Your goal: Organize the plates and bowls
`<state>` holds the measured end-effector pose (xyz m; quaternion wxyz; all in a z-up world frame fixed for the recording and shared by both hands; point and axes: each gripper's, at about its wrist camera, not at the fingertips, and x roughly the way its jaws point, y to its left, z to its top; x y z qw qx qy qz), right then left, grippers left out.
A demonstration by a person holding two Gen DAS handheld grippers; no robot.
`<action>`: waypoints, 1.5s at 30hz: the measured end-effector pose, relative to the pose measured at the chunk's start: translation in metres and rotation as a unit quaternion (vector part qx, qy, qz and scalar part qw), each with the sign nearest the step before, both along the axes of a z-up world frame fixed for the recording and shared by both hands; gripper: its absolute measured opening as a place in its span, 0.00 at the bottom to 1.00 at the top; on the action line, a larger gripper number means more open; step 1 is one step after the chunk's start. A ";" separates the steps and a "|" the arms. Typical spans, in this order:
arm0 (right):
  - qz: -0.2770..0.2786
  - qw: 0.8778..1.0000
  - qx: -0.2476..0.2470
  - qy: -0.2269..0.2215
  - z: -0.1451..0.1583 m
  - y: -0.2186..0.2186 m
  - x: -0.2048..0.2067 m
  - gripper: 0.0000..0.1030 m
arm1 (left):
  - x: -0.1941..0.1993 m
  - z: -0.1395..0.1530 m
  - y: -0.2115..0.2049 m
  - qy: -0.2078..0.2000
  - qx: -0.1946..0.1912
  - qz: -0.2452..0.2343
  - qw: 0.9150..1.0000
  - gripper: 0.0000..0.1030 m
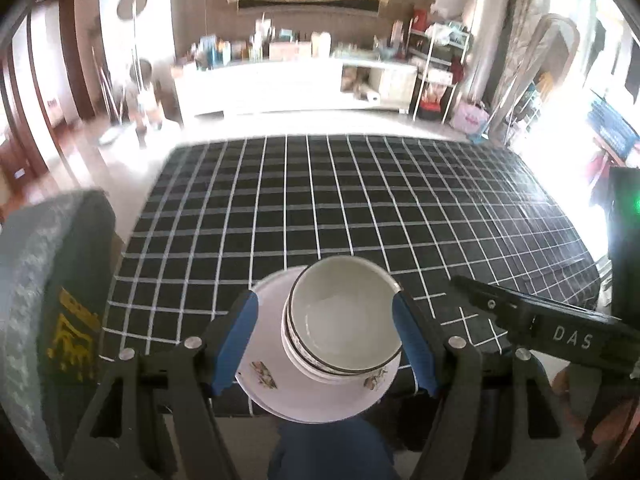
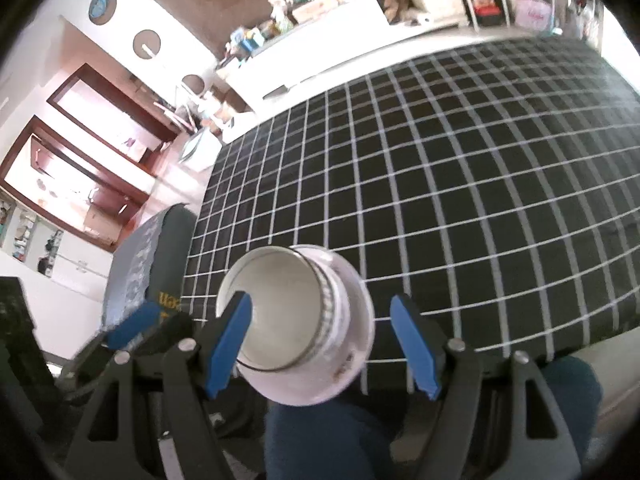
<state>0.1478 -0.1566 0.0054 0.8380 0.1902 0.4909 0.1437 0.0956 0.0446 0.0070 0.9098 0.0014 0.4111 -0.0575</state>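
Both grippers, left (image 1: 326, 344) and right (image 2: 324, 346), tilt downward over stacked bowls (image 1: 344, 324), fingers spread apart, gripping nothing.

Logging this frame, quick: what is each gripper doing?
Left gripper: open, holding nothing, over the stacked bowls.
Right gripper: open, holding nothing.

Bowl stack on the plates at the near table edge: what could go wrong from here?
1. The plates stick out past the near edge of the table, so a nudge could tip them off.
2. The nested bowls sit off-centre on the plates, toward one side, so they may slide.
3. The left gripper and right gripper both hover open close around the stack; a blue fingertip could clip a rim.
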 end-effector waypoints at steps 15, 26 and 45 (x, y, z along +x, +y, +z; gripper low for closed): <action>-0.080 0.966 -0.198 -0.146 0.036 -0.025 -0.073 0.74 | -0.053 0.002 -0.032 -0.070 0.036 -0.014 0.997 0.66; -0.106 0.965 -0.130 -0.200 0.041 -0.057 -0.104 0.96 | -0.078 0.008 -0.034 -0.114 0.040 -0.004 0.993 0.83; -0.071 0.965 -0.152 -0.201 0.041 -0.042 -0.119 1.00 | -0.103 0.019 -0.046 -0.154 0.055 -0.007 0.987 1.00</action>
